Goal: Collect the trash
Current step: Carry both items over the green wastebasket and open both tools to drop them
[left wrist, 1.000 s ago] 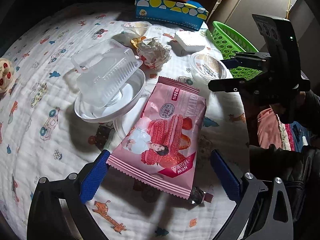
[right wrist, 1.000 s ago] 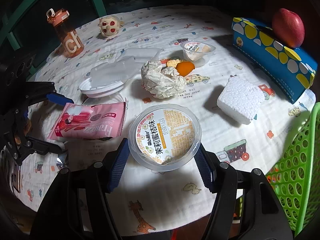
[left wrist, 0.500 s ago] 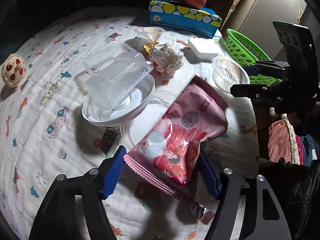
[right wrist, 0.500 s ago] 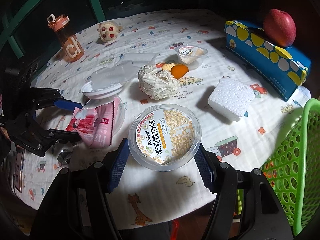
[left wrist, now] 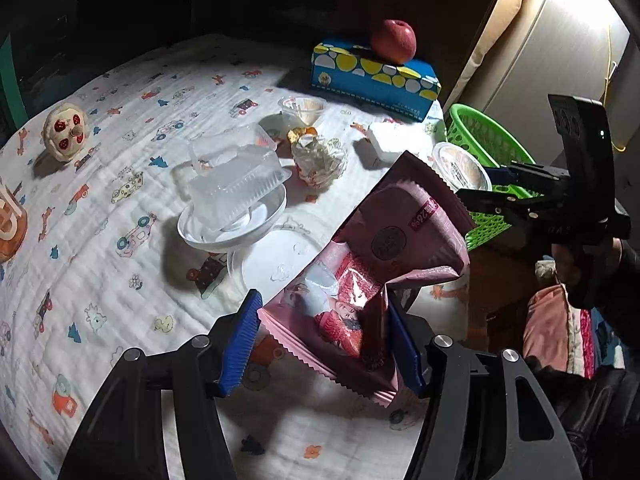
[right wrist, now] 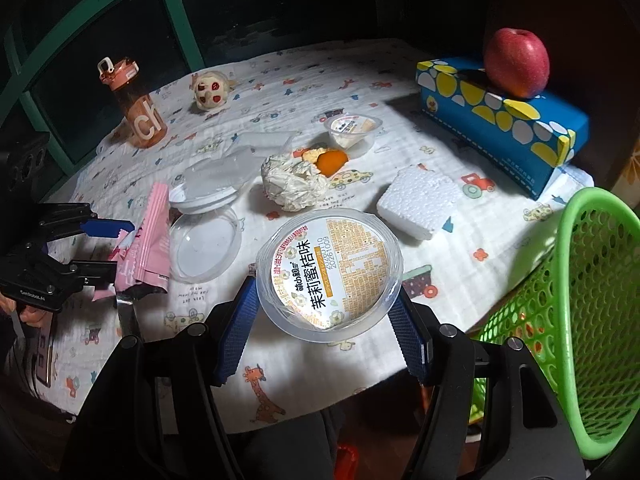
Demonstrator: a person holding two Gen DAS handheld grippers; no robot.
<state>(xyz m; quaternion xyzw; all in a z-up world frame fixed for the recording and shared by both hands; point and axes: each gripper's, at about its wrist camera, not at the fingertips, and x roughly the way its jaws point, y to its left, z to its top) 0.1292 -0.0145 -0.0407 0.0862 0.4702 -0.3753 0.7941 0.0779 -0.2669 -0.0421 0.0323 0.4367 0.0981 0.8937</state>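
While left tool [left wrist: 324,340] pinches one pink wrapper [left wrist: 384,256], right tool [right wrist: 320,320] clamps one lidded cup [right wrist: 328,268].

Table [right wrist: 288,76] under printed cloth, lit from above. Dark green-framed window [right wrist: 120,12] far left. Beige wall [left wrist: 560,40] right.

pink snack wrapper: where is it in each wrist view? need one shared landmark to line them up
Left wrist: pink snack wrapper low centre, pinched between the left gripper fingers, lifted and crumpled.
Right wrist: same wrapper at the left edge, held in the left gripper.
Shared landmark: crumpled paper ball, mid-table in both.
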